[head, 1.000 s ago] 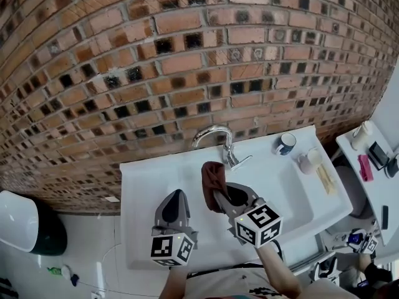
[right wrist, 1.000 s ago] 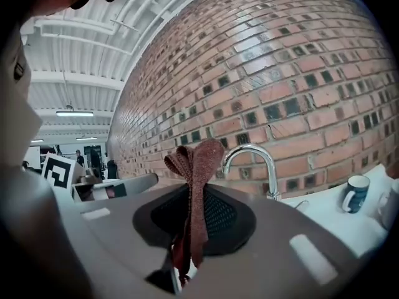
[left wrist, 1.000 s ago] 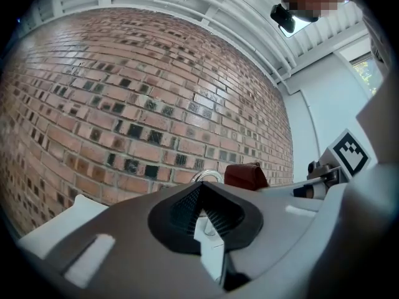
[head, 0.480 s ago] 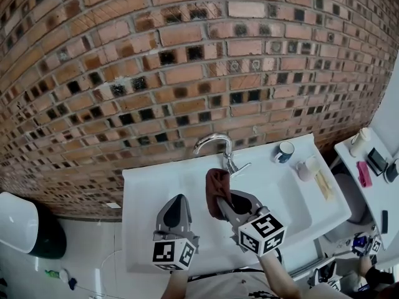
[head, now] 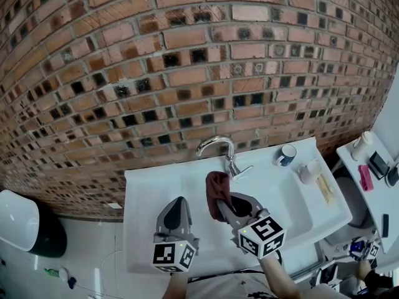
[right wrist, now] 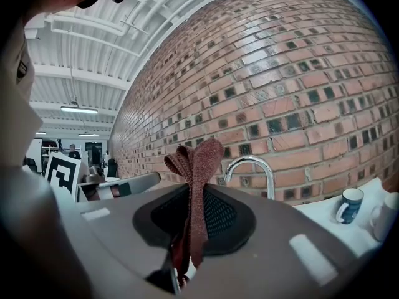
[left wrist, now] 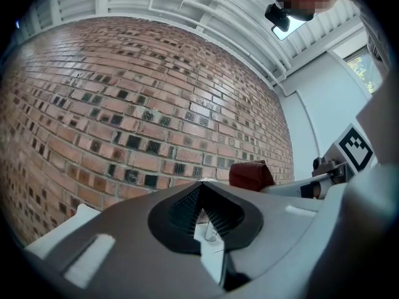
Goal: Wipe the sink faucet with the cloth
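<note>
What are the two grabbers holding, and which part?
Right gripper pinches the dark red cloth by its lower folds; its top sticks up. Left gripper holds nothing.

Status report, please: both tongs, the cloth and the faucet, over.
Left tongs shut, empty. Right tongs shut on cloth. Cloth close to faucet, contact not clear. Nothing in the way.
</note>
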A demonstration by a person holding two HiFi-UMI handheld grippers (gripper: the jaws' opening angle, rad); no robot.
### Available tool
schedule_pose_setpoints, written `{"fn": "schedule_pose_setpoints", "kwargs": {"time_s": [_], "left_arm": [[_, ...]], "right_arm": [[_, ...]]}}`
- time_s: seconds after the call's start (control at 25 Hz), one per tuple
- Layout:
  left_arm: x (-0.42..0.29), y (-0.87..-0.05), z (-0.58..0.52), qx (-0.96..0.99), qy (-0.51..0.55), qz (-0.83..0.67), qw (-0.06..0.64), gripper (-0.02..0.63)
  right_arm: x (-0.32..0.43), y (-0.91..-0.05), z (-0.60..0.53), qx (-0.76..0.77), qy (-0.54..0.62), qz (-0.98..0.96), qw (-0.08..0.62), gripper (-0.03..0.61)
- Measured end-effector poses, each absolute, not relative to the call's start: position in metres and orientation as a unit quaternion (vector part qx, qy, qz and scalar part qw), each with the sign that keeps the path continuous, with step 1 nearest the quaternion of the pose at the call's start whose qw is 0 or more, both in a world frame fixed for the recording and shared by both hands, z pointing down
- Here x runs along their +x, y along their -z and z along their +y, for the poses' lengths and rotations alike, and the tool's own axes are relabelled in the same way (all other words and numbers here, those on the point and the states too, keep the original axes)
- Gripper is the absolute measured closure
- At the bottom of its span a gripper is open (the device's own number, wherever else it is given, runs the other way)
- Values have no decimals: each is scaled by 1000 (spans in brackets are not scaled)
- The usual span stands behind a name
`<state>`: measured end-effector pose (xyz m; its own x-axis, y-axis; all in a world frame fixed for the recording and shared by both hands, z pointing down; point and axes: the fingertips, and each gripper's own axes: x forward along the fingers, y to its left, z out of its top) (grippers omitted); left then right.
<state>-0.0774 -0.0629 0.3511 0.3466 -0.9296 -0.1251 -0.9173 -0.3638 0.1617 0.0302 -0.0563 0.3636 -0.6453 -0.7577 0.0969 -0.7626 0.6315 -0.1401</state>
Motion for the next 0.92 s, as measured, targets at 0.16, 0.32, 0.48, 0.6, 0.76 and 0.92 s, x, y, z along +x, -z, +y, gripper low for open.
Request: {"fn": "schedule_pose_setpoints", "kwargs": {"time_s": [0.16, 0.32, 0.48, 0.6, 0.76, 0.92], "left_arm": [[-80, -352, -64, 818, 96, -566, 33, 609], [-84, -352, -65, 816, 93, -570, 40, 609], [-82, -354, -68, 820, 96, -563, 36, 609], [-79, -350, -68, 822, 95, -560, 34, 609], [-78, -352, -69, 825, 96, -556, 32, 609], [-78, -353, -70, 826, 98, -554, 29, 609]], "right_arm": [[29, -362, -58, 421, -88, -903, 10, 536], [29, -361, -59, 421, -91, -902, 8, 537], [26, -362, -59, 420, -92, -903, 9, 537], [25, -362, -59, 422, -91, -902, 9, 537], [28, -362, -60, 426, -89, -900, 9, 537], [28, -364, -59, 428, -89, -899, 12, 537]]}}
